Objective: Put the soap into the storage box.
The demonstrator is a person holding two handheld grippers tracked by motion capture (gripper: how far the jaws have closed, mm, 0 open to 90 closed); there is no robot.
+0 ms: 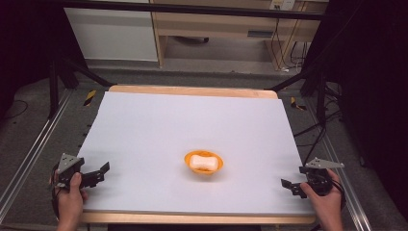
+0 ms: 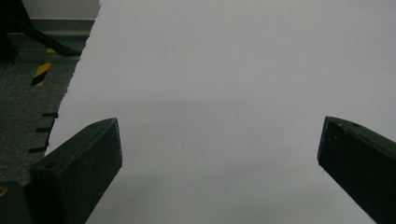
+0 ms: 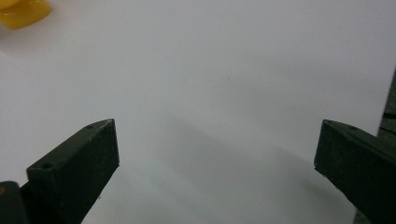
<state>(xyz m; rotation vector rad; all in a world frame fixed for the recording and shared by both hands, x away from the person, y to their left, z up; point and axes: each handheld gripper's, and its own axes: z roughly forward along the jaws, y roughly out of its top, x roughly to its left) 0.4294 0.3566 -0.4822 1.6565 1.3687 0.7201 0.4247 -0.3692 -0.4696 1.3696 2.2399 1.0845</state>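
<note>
Both jaws apart, left gripper (image 1: 96, 174) and right gripper (image 1: 292, 186) wait low in frame; next, probably reaching centre for the white soap bar (image 1: 202, 161) in its small orange plastic dish (image 1: 217, 163).

I sit at a table (image 1: 192, 91) with a light wooden edge, its top covered by a white sheet (image 1: 192, 125) that takes the light evenly and without glare. Around it the floor (image 1: 29, 115) is grey, speckled carpet, and metal rails (image 1: 29, 159) run along both sides of the table. Black frame legs (image 1: 53, 86) stand at the far corners under a dark crossbar (image 1: 192, 9). Two strips of yellow-and-black tape (image 1: 90, 97) lie on the floor near the far corners. Beyond stands a pale wooden desk (image 1: 216, 24) beside a white panel (image 1: 110, 33), with cables (image 1: 284, 48) hanging to the floor. Both outer sides fall away into darkness.
</note>
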